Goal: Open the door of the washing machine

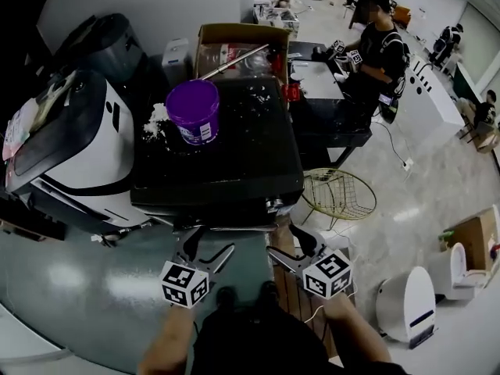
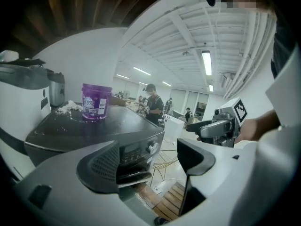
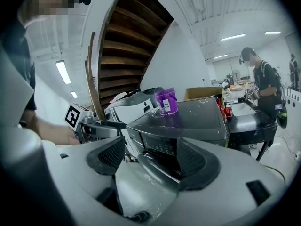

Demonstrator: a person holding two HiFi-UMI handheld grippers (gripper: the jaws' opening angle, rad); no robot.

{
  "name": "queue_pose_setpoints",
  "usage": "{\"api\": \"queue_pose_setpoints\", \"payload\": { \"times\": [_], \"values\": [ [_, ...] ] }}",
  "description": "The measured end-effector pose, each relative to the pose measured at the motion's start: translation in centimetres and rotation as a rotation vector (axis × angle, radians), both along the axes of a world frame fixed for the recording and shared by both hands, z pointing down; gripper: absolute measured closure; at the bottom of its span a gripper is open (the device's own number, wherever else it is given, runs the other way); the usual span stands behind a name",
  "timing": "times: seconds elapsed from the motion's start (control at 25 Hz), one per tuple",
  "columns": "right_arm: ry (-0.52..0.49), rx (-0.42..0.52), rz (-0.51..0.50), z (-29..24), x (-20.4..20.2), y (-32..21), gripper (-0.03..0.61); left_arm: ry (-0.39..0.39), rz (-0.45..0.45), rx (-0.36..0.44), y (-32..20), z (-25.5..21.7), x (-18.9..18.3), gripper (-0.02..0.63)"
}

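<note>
We stand before the dark washing machine (image 1: pixel 234 162), with a purple bucket (image 1: pixel 193 112) upright on its lid. Our left tool (image 1: pixel 205 247) is open and empty, near the machine's top front edge. The control knob (image 2: pixel 151 148) shows between its jaws, untouched. Our right tool (image 1: pixel 287 244) is open too, just beside it. A curved glossy part (image 3: pixel 157 168), possibly the door's rim, sits between its jaws; we see no contact.

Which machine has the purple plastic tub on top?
The black box-shaped washing machine, centre; the purple tub stands there, not on the white rounded machine at left.
</note>
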State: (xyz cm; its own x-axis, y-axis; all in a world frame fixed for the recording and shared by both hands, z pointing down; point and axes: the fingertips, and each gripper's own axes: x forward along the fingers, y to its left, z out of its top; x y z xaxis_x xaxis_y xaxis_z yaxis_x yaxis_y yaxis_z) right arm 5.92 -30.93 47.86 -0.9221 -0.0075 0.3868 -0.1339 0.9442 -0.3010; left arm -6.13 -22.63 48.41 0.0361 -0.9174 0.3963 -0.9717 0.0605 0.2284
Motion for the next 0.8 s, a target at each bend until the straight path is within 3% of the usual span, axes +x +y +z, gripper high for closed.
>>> {"api": "queue_pose_setpoints", "payload": {
  "times": [0.36, 0.8],
  "values": [
    [-0.005, -0.037, -0.099, 3.0, 0.1, -1.6, 0.249, -0.016, -0.086, -0.07, -0.4, 1.9, 1.8, 0.225],
    [0.063, 0.003, -0.087, 5.6, -0.7, 3.0, 0.27, -0.032, -0.063, -0.031, 4.3, 4.0, 2.0, 0.238]
  ]
}}
